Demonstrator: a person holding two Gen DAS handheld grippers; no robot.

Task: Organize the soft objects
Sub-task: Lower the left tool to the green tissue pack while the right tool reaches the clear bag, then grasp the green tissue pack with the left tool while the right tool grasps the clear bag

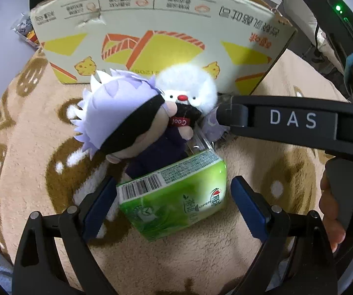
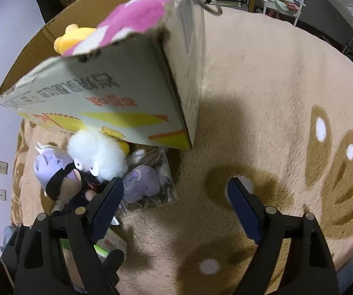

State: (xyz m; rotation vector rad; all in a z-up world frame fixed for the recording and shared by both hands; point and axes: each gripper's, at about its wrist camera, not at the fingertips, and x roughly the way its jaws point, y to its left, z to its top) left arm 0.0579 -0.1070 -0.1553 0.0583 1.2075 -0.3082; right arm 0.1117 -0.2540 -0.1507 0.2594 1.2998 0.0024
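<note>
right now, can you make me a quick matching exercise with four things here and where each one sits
Things:
1. green tissue pack
2. pink plush
3. white fluffy toy
4. purple plush in clear bag

Places:
A. inside the cardboard box
B. between the left gripper's open jaws
C. beside the right gripper's left finger
D. against the box front, next to the blindfolded doll

Pairs: 1-B, 2-A, 3-D, 4-C

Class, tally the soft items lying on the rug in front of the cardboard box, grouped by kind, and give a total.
Plush dolls: 2, the lilac-haired doll and the white fluffy doll
Bagged purple plush: 1
Green tissue pack: 1
Total: 4
</note>
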